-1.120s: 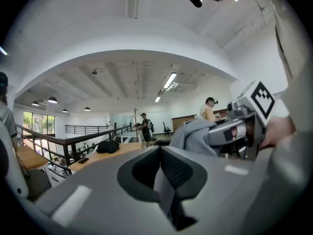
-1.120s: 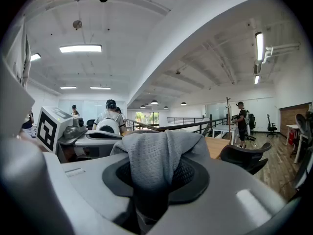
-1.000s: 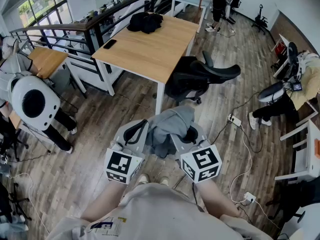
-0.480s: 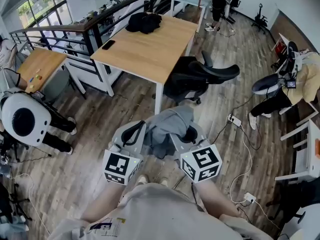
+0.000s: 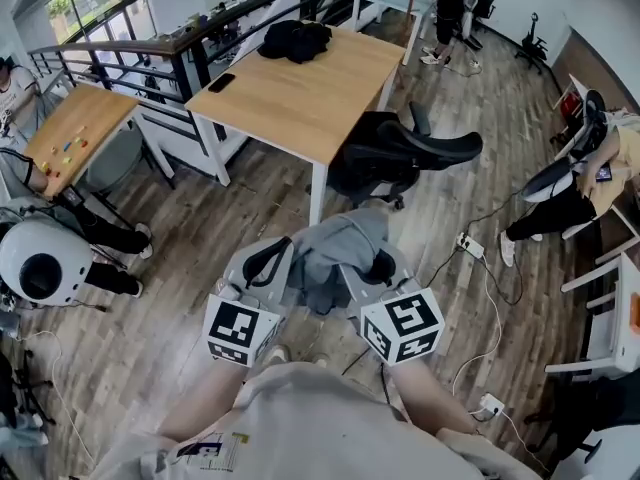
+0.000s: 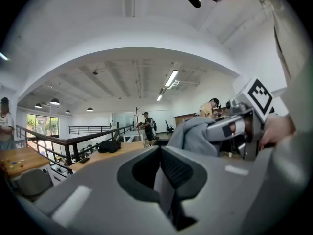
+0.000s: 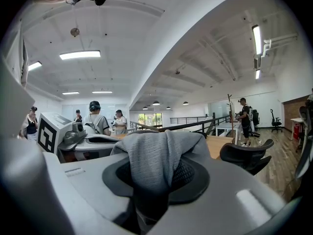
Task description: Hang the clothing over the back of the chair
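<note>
Grey clothing (image 5: 338, 240) tight in left gripper (image 5: 288, 266) and right gripper (image 5: 354, 264) jaws, above wood floor (image 5: 200, 258).

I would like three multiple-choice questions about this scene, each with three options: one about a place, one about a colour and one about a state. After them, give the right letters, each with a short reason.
1. Where does the black office chair stand?
A. Beside the wooden table.
B. On top of it.
C. Folded in a box.

2. What colour is the held garment?
A. Red.
B. Grey.
C. Yellow.

3. In what state is the left gripper?
A. Open and empty.
B. Shut on a cup.
C. Shut on the garment.

Answers: 1 A, the head view shows it at the table's side; 2 B, every view shows grey cloth; 3 C, the left gripper view shows cloth pinched between its jaws.
</note>
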`<action>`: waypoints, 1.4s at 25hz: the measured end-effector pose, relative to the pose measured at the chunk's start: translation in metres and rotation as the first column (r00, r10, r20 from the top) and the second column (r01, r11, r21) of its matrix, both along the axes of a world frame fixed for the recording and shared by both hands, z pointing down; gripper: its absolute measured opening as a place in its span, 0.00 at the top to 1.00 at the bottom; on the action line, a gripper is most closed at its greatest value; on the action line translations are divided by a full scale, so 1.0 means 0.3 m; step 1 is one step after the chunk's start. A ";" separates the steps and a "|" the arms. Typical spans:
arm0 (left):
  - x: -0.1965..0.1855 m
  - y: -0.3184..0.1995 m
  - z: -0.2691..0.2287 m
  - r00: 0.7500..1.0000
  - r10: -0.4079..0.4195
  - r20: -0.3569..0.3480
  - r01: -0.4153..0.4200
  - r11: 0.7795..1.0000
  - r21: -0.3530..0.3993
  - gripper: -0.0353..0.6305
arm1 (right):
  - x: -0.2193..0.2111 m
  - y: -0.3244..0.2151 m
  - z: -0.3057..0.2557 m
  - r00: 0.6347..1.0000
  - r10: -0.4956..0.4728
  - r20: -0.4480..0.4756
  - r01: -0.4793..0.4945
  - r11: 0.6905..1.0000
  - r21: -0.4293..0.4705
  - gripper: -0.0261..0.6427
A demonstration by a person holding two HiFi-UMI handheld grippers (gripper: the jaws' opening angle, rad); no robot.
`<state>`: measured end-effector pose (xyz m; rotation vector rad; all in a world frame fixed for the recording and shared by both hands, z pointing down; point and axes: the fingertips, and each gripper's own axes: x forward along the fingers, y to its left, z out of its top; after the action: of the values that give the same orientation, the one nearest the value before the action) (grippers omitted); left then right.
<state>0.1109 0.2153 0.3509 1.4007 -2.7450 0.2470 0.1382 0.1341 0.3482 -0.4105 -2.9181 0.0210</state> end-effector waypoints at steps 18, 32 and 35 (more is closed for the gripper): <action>0.041 -0.109 0.038 0.998 -0.067 -0.009 0.067 0.998 0.005 0.95 | -0.004 -0.109 0.025 0.997 -0.070 0.020 0.070 0.997 -0.017 0.78; -0.121 -0.117 0.058 0.998 -0.069 -0.010 0.069 0.997 0.038 0.95 | -0.160 -0.102 0.020 0.995 -0.102 0.022 0.102 0.994 -0.027 0.78; -0.195 -0.118 0.064 0.997 -0.069 -0.018 0.070 0.996 0.047 0.95 | -0.232 -0.102 0.018 0.994 -0.104 0.021 0.105 0.994 -0.018 0.78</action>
<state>0.0525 0.1799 0.3701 1.3084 -2.7983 0.1669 0.0686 0.1035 0.3537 -0.5694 -2.9138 0.0303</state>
